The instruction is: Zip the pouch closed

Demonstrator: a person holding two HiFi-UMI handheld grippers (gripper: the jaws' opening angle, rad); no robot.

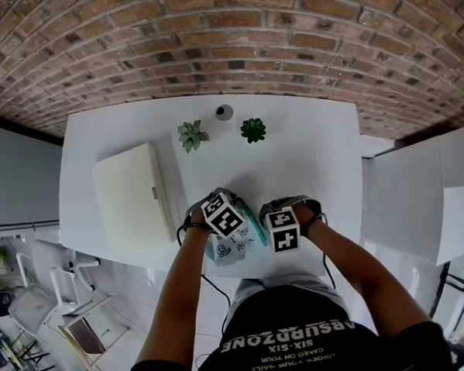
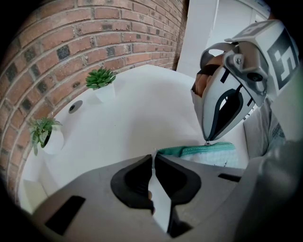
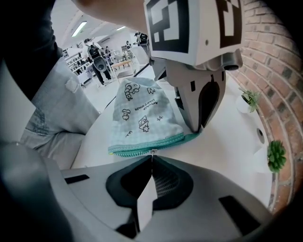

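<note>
The left gripper (image 2: pixel 153 159) is clamped on the teal end corner of the pouch (image 3: pixel 144 116), which lies at the near edge of the white tabletop (image 1: pixel 292 154). The pouch seems to be thin, light, soft cloth that would wrinkle and slide when pulled, so holding its end is sensible. The right gripper (image 3: pixel 151 159) has its jaws pressed together on the small metal zip pull (image 3: pixel 151 151), probably a slippery tab.

On the black shirt (image 1: pixel 291 347), white print, upside down, reads "ABSURDZONE", then "SIX-SIX"; smaller lines illegible. On the pouch (image 3: pixel 142 116), print among cartoon drawings is too small to read.
</note>
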